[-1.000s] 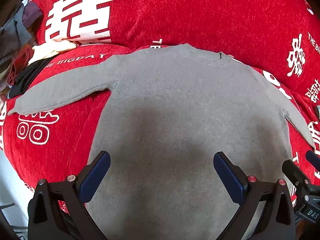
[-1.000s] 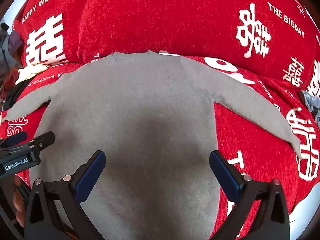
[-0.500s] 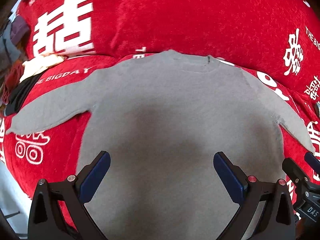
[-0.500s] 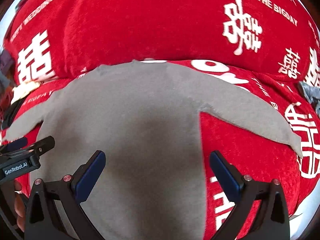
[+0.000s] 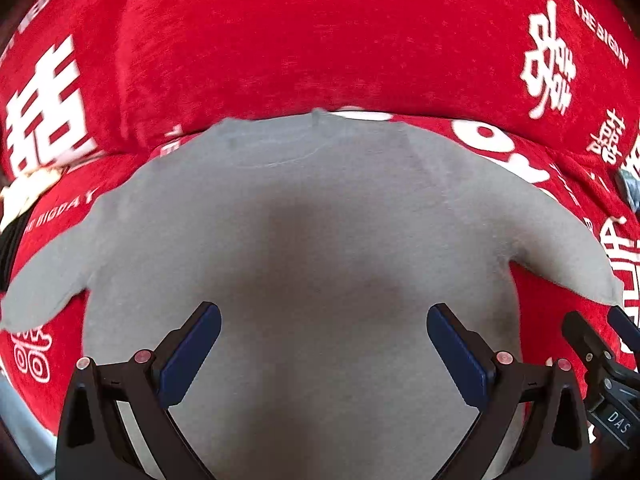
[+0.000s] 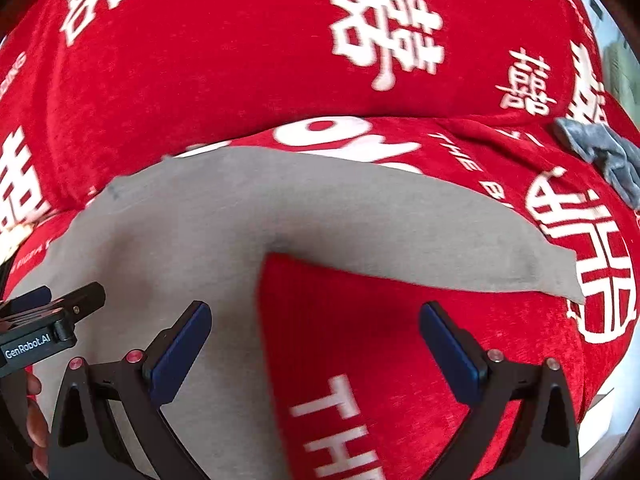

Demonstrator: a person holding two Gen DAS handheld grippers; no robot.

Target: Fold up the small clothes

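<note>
On the red chenille cover with white lettering [image 5: 320, 40], the grey knitted long-sleeved sweater [image 5: 320, 220] is laid flat, sleeves spread for folding. The left gripper [image 5: 324, 344] and right gripper [image 6: 316, 344] are held above it, jaws apart, nothing clamped.

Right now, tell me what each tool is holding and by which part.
Nothing is held. The left tool is open over the grey sweater's body; the right tool is open above its side edge, below the sleeve.
</note>
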